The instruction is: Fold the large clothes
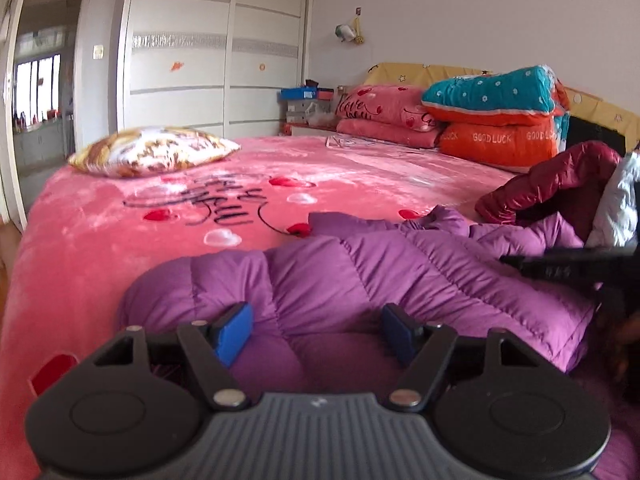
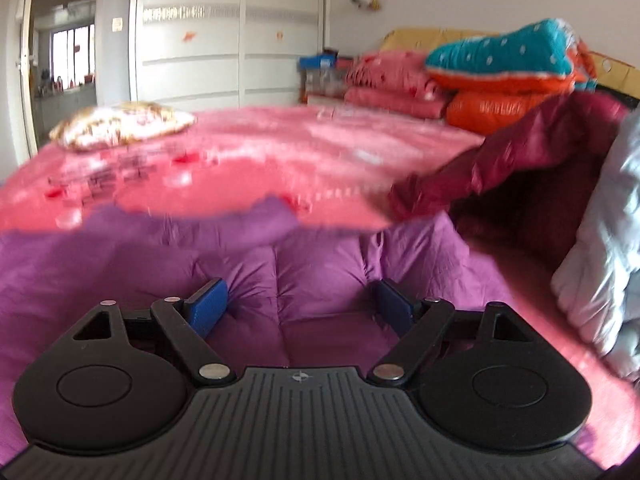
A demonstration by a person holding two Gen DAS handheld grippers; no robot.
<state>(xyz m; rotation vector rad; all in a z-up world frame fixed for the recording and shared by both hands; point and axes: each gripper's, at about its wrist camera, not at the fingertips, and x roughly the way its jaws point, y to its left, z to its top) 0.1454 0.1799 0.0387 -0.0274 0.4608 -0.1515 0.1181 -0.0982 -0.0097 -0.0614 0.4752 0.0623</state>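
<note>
Orange quilt (image 1: pixel 496 140) reads GOOD LUCK; both my tools, left tool (image 1: pixel 316 334) and right tool (image 2: pixel 298 306), sit low, released wide over the purple puffer jacket (image 1: pixel 360 276) spread on the bed (image 1: pixel 100 240)

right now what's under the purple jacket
The purple jacket lies on the pink blanket that covers the bed. Around its edges only that blanket shows. Its far right end runs beneath the dark red jacket. Whatever lies directly beneath it is covered.
</note>
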